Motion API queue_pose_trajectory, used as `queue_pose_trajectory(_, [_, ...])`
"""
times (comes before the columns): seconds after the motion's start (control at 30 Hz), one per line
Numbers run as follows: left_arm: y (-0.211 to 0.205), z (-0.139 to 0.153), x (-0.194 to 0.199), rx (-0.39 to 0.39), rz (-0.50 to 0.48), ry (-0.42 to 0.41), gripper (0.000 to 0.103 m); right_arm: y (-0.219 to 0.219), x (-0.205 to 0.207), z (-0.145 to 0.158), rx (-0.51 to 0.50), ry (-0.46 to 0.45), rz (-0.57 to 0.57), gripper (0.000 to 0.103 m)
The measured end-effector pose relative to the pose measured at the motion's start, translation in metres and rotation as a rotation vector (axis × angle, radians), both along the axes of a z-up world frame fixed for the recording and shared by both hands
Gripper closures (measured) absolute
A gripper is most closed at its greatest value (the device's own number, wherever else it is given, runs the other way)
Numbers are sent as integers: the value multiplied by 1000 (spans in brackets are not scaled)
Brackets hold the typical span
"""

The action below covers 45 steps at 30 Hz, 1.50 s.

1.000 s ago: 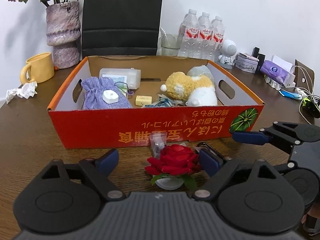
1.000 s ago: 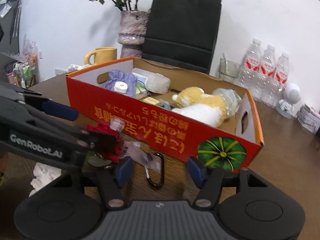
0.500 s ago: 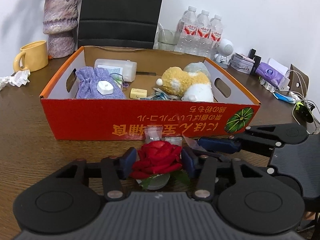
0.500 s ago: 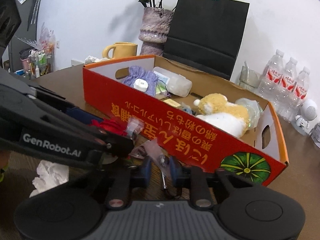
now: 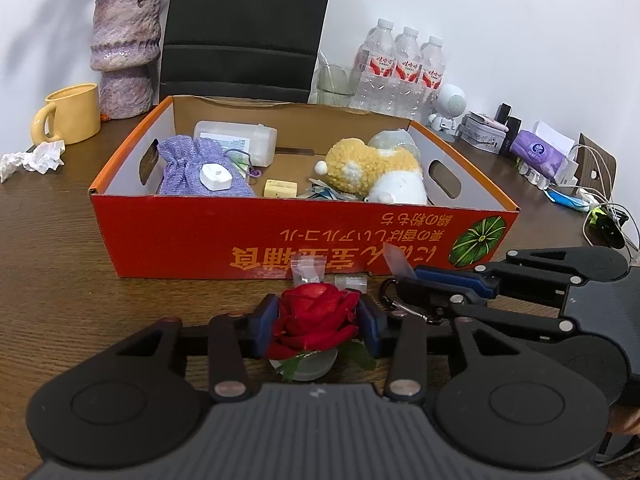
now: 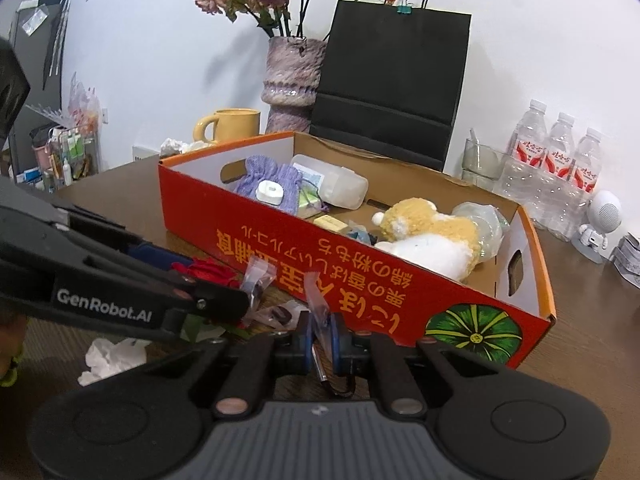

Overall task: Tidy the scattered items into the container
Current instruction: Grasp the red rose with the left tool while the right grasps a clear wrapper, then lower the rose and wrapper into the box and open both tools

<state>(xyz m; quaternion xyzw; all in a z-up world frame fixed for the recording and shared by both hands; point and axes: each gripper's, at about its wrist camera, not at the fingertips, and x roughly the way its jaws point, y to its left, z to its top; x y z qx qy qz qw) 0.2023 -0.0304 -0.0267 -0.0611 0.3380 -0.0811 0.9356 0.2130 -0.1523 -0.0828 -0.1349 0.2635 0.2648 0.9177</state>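
The right tool (image 6: 321, 336) has its blue pads pressed together on a small clear plastic bag (image 6: 316, 300), just in front of the red cardboard box (image 6: 320, 256). The left tool (image 6: 120, 292) reaches in from the left side, with a red rose (image 6: 208, 270) beside its tip. A crumpled tissue (image 6: 112, 358) lies on the brown surface (image 6: 592, 344). Inside the box are a plush toy (image 6: 428, 236) and a purple pouch (image 6: 276, 176).
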Motion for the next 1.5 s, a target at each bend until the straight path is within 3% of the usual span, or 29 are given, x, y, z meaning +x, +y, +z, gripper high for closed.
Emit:
queue_pose_trajectory(0.3, [7,21,-21,-7,-9,-70,64,-17,-15,17,83,-19,-18,95])
queue_pose_trajectory(0.5, [17,65,-26,-10,-15,-177,65,-29,-10,51,154,-50,-28,95])
queue_pose_trajectory(0.7, [21,113,8,43,23,-264,65,-22,27,87,171,-73,-40,95])
queue_pose_trajectory(0.9, [20,115,69,51,56,-179,65,5,87,98,134,15,-52,95])
queue_pose_trajectory(1.13, [19,74,130,61,102,-13,65,36,144,60,41,179,-97,95])
queue_pose_trajectory(1.33, [25,45,153,49,133,80,65,45,161,33,7,244,-126,95])
queue_pose_trajectory(1.5, [21,38,154,65,130,99,60,46,161,27,5,268,-130,90])
